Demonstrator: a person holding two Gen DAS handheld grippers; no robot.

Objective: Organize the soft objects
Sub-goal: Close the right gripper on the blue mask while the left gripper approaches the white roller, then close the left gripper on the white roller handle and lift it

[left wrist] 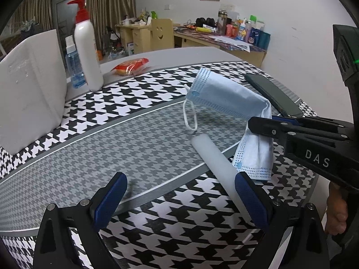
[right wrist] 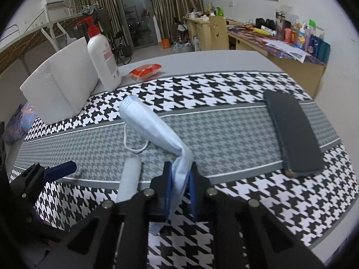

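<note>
A light blue face mask (left wrist: 226, 94) hangs folded over my right gripper (left wrist: 253, 124), which is shut on its middle and holds it above the houndstooth mat (left wrist: 125, 139). In the right wrist view the mask (right wrist: 152, 123) runs from the jaws up to the left, and its white ear loop (right wrist: 134, 145) touches the mat. My right gripper (right wrist: 180, 170) pinches the fabric. A white foam cylinder (left wrist: 215, 159) lies on the mat beside my left gripper (left wrist: 179, 192), which is open and empty. The cylinder also shows in the right wrist view (right wrist: 129, 179).
A white foam block (left wrist: 29, 89) stands at the left. A white pump bottle (left wrist: 86, 47) and a blue spray bottle (left wrist: 73, 67) stand behind it. A red snack packet (left wrist: 131, 65) lies beyond. A dark phone (right wrist: 291, 132) lies at the right of the mat.
</note>
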